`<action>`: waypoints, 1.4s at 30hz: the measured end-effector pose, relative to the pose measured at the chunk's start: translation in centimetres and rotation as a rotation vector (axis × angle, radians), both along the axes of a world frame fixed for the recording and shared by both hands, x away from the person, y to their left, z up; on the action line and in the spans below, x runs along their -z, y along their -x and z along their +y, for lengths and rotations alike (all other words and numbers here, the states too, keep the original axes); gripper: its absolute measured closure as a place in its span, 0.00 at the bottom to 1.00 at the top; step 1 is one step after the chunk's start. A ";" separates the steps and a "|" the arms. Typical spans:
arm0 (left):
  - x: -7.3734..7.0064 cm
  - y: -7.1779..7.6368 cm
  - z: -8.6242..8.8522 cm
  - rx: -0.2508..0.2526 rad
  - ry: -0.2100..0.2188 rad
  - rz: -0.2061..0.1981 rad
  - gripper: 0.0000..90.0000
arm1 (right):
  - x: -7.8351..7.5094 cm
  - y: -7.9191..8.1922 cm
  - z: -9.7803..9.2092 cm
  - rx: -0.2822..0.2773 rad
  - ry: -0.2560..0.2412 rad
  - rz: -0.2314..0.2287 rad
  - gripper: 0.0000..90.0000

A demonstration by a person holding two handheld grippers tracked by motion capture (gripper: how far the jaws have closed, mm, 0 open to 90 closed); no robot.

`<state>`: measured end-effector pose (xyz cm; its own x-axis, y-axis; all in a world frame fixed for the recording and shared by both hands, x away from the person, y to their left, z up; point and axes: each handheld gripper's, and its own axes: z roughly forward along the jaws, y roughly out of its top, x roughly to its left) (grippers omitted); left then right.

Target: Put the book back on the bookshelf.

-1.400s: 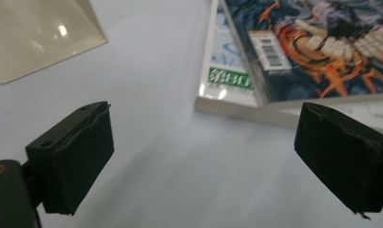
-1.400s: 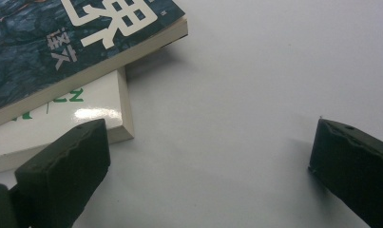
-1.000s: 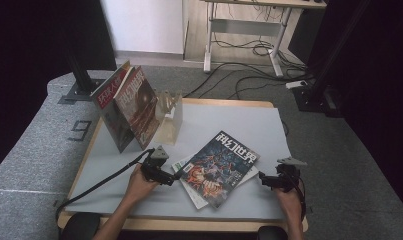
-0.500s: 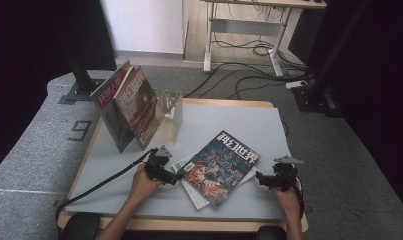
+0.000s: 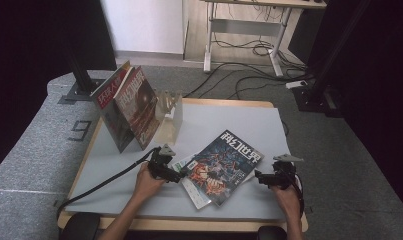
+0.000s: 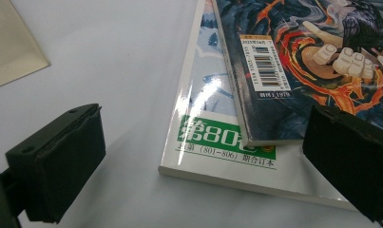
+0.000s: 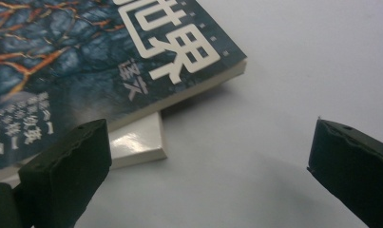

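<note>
Grey matting is covering the wooden-edged table (image 5: 199, 212). Nearest the person, the left gripper (image 5: 175, 175) is being held with jaws spread wide at the corner of the dark blue illustrated magazine (image 5: 224, 165), which is lying on a white-covered paperback volume (image 6: 217, 142). The right gripper (image 5: 263, 179) is likewise being held agape beside them. Farther back, two red-covered magazines (image 5: 131, 107) are being propped upright.

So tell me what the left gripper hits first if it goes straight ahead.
Probably the lower white magazine, at its near corner; the left gripper is open and points right at it, with the dark-cover magazine stacked just beyond.
</note>
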<state>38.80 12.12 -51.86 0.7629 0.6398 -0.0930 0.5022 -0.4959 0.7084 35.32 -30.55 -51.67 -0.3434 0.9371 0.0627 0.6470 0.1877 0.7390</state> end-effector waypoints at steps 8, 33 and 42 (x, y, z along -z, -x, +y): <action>-0.8 0.4 0.1 0.043 0.028 -0.026 0.05 | -0.3 -0.5 0.7 -0.040 -0.040 0.015 0.01; -0.6 -0.2 -1.5 0.037 -0.012 -0.048 0.07 | 0.7 -2.9 2.4 -0.080 -0.207 0.159 0.01; -0.5 -0.3 -1.4 0.036 -0.008 -0.044 0.07 | 0.4 -3.6 2.5 -0.075 -0.276 0.164 0.05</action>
<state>39.05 10.69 -51.33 0.7888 0.6122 -0.0540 0.4522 -0.5187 0.7256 38.97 -28.01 -52.04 -0.3747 0.8496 0.3711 0.7538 0.0461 0.6555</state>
